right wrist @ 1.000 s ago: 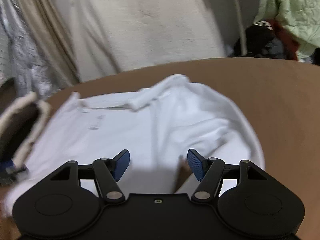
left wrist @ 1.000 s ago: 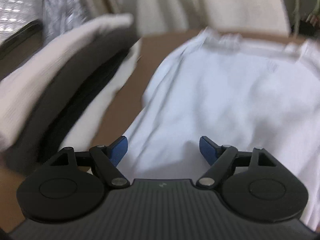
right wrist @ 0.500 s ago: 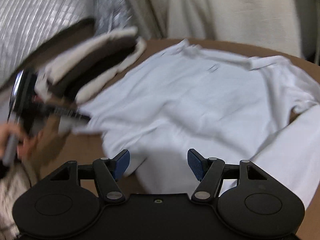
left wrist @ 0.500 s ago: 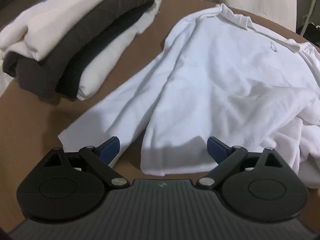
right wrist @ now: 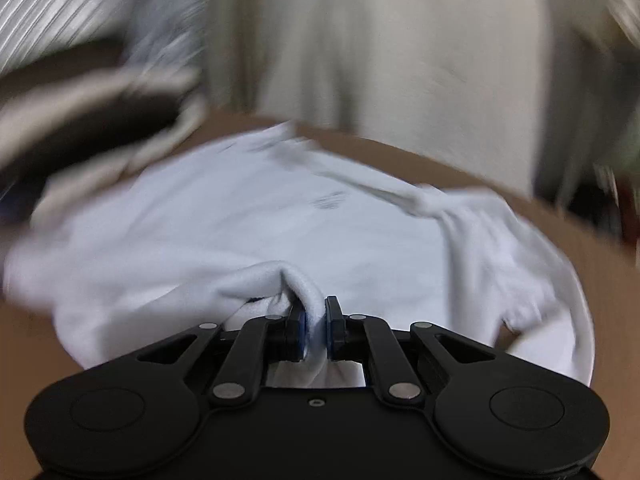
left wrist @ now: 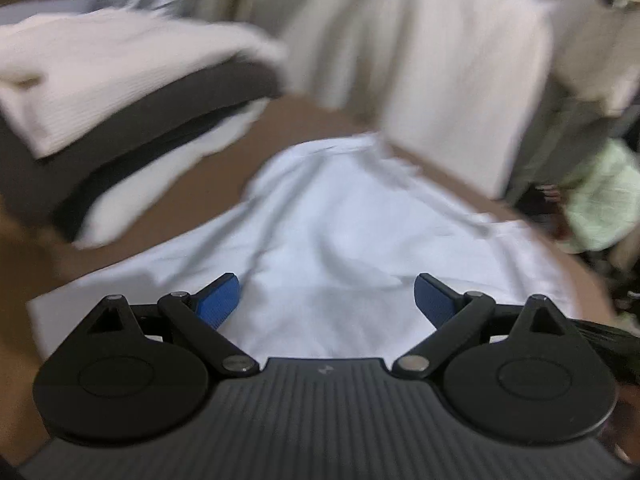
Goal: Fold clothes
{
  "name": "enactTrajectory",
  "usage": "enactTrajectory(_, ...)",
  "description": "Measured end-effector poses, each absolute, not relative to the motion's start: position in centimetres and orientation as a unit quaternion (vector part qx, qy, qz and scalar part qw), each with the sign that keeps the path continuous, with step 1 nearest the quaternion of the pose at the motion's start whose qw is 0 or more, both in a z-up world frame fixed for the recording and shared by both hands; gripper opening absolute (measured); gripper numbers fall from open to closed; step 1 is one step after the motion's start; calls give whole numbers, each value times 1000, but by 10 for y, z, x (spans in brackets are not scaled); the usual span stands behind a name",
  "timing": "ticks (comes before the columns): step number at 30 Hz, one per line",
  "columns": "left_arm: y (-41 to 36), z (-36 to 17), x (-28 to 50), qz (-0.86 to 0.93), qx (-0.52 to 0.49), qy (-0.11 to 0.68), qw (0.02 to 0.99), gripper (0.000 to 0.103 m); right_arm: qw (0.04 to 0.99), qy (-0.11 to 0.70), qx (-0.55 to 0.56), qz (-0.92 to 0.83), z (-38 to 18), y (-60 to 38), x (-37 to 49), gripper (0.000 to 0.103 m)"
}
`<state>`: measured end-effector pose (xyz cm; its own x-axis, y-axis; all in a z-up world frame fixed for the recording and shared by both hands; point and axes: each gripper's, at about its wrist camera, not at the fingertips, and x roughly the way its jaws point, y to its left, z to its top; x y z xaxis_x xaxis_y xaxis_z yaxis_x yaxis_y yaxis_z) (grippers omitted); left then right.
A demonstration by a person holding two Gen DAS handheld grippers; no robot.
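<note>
A white shirt lies spread out on the brown surface, rumpled, with its collar toward the far edge. The right hand-held gripper has just been closing, and its jaws now pinch a raised fold of the shirt's near edge; the cloth bunches up between the two pads. The left hand-held gripper stands wide apart with nothing between its blue pads, hovering over the near part of the shirt, where the sleeve side runs out to the left. Off to the left on the same surface sits a stack of folded clothes, cream on top, dark in the middle, white at the bottom. Behind the surface hangs pale cloth, and a light green garment shows at the far right. Both views are blurred.
</note>
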<state>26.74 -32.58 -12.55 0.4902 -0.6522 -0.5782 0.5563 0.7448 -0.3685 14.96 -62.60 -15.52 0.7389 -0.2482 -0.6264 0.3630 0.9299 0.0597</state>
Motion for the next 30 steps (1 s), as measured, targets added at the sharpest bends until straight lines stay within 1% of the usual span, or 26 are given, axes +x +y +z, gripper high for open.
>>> enactTrajectory(2,-339,-126,260,-398,-45,366,840,95,915,330,130,-192,-164,-651,148,10)
enactTrajectory(5,-371,-141,247,-437,19,384,813,95,892,347,202,-205,-181,-675,144,10)
enactTrajectory(10,-430,-177,229,-440,147,379,801,96,862,322,347,-181,-194,-703,128,11)
enactTrajectory(11,-441,-186,226,-438,173,379,796,101,855,317,371,-177,-199,-707,126,11)
enactTrajectory(12,-451,-196,221,-434,212,379,789,103,849,312,389,-172,-201,-709,124,11)
enactTrajectory(14,-468,-215,208,-404,304,356,786,103,847,308,404,-155,-203,-708,122,13)
enactTrajectory(15,-467,-213,207,-398,303,343,795,101,854,317,391,-129,-200,-702,126,13)
enactTrajectory(16,-464,-210,206,-392,300,332,804,65,859,327,382,-99,-197,-696,129,12)
enactTrajectory(17,-459,-202,210,-383,291,333,811,17,860,335,379,-68,-194,-690,131,12)
enactTrajectory(18,-451,-191,217,-364,282,337,821,13,860,335,383,-42,-190,-686,130,12)
enactTrajectory(21,-412,-153,246,-323,181,342,864,13,874,306,377,27,-163,-672,110,12)
enactTrajectory(22,-407,-151,257,-316,155,342,871,15,881,296,365,44,-154,-668,102,12)
enactTrajectory(24,-396,-147,280,-302,103,341,884,32,895,295,330,48,-144,-665,99,11)
enactTrajectory(25,-393,-147,291,-295,82,340,889,51,897,308,314,25,-147,-666,106,12)
enactTrajectory(26,-396,-153,297,-288,87,342,890,56,897,325,300,-4,-153,-667,115,11)
enactTrajectory(28,-402,-165,304,-277,109,340,892,60,892,355,273,-67,-169,-670,131,13)
enactTrajectory(29,-403,-168,304,-273,117,336,894,67,886,367,262,-102,-180,-672,137,20)
enactTrajectory(30,-403,-170,302,-270,124,331,896,70,881,375,257,-133,-189,-674,141,26)
